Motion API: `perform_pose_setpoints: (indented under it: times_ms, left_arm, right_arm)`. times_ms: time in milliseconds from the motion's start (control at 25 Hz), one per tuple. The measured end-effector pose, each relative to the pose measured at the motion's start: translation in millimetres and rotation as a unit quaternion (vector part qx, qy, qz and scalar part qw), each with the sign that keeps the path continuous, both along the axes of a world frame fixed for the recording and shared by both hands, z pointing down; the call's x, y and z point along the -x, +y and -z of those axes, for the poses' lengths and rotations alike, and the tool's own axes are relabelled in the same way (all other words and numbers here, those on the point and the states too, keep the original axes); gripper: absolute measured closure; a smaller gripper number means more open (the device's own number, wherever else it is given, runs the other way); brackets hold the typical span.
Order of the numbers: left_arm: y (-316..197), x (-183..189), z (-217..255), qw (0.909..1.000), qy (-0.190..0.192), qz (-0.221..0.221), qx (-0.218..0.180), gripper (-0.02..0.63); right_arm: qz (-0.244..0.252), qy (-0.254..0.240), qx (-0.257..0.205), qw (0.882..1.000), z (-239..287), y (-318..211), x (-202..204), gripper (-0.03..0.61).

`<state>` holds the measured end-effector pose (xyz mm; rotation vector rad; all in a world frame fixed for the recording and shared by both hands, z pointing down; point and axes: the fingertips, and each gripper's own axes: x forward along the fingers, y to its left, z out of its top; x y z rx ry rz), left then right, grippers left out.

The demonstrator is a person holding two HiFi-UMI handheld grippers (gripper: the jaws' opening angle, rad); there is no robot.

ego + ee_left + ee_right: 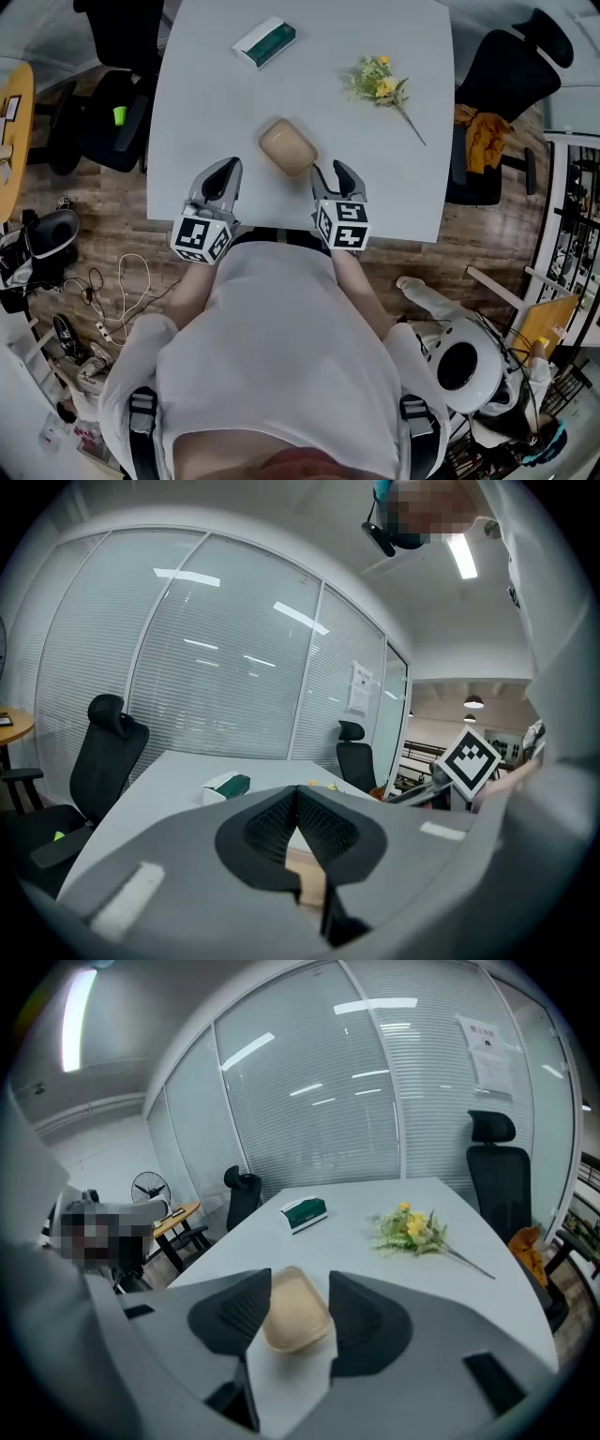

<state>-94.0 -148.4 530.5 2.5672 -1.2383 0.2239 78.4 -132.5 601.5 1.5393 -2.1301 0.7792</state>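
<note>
A tan lidded container (288, 147) lies on the grey table (206, 84) near its front edge. My right gripper (334, 174) is open just to the container's right and nearer me. In the right gripper view the container (296, 1313) shows in the gap between the pads, and the jaws are not pressed on it. Left of the container, my left gripper (228, 172) rests over the table edge. In the left gripper view its pads (319, 825) meet with nothing between them. A green and white tissue box (263, 42) and a bunch of yellow flowers (379, 82) lie farther back.
Black office chairs stand at the left (112, 103) and right (506, 75) of the table; the right one carries an orange cloth (483, 131). Cables (122, 291) lie on the wooden floor. A glass wall with blinds (216, 667) is behind the table.
</note>
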Motion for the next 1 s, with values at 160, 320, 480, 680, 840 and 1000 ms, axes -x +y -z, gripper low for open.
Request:
perform_pose_setpoints:
  times_ms: [160,320,480,680,840,1000]
  left_arm:
    - [-4,1,3,1.0,-0.002,0.002,0.0,0.603]
    - [-7,4,3,1.0,-0.003,0.003,-0.001,0.603]
    - [-10,6,3,1.0,-0.005,0.003,-0.002,0.604]
    - [-15,9,3,1.0,-0.005,0.006,-0.001,0.603]
    - [-19,11,2,0.9999,-0.008,0.008,0.001,0.603]
    - [-23,12,-2,0.9999,-0.009,0.01,0.005,0.603]
  right_arm:
    - [0.005,0.015,0.031,0.999,-19,-6,-6,0.396]
    - [0.005,0.022,0.056,0.998,-40,-12,-8,0.396]
    - [0.008,0.02,0.082,0.996,-63,-15,-8,0.396]
    - [0.004,-0.005,0.115,0.993,-82,-22,-6,0.394]
    - [-0.001,-0.019,0.138,0.99,-95,-24,-5,0.382]
    - [-0.006,-0.036,0.152,0.988,-105,-26,-5,0.373]
